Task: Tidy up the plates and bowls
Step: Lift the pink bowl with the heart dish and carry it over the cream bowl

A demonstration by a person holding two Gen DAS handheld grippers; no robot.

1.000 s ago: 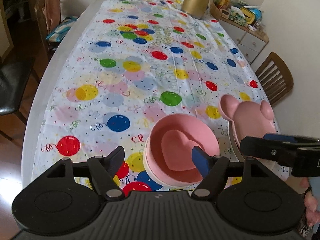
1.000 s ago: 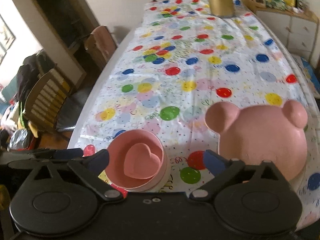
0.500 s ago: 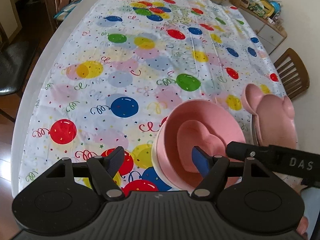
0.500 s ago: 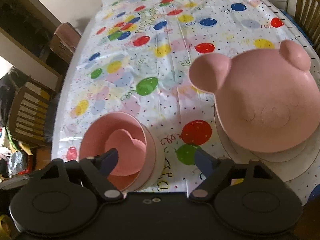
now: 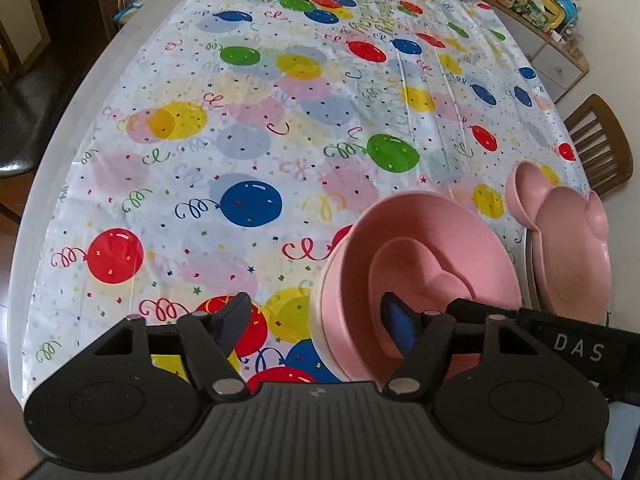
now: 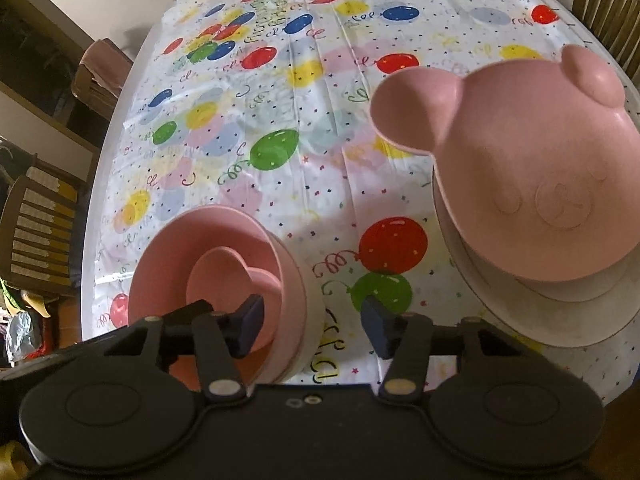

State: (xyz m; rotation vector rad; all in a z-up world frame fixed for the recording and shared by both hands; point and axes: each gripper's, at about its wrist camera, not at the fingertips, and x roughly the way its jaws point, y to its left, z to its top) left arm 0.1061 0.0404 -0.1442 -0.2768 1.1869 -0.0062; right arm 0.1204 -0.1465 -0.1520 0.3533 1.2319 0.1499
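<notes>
While both of my grippers point steeply down at the near end of the table (image 5: 60, 128), the stacked bowls sit right between them. On the left wrist camera, my left gripper (image 5: 316, 320) straddles the near-left wall of the pink bowl (image 5: 472, 240): one finger stands outside over the balloon tablecloth (image 5: 280, 120), the other reaches inside, down by the heart-shaped dish (image 5: 432, 276) nested in the bowl. Its jaws are closing at a middling width, and I cannot see the pads pressing the wall yet. The pink bowl itself sits in a cream bowl (image 5: 318, 312), whose rim shows just beneath it.

On the right wrist camera, my right gripper (image 6: 312, 324) straddles the opposite side of the same stack, one pad inside the pink bowl, the other outside over the cloth. Those jaws are closing too, with a visible gap left on the outer side.

To the right, the pink bear-shaped plate (image 6: 532, 152) rests on a pale round plate (image 6: 580, 320), well apart from the bowls.
</notes>
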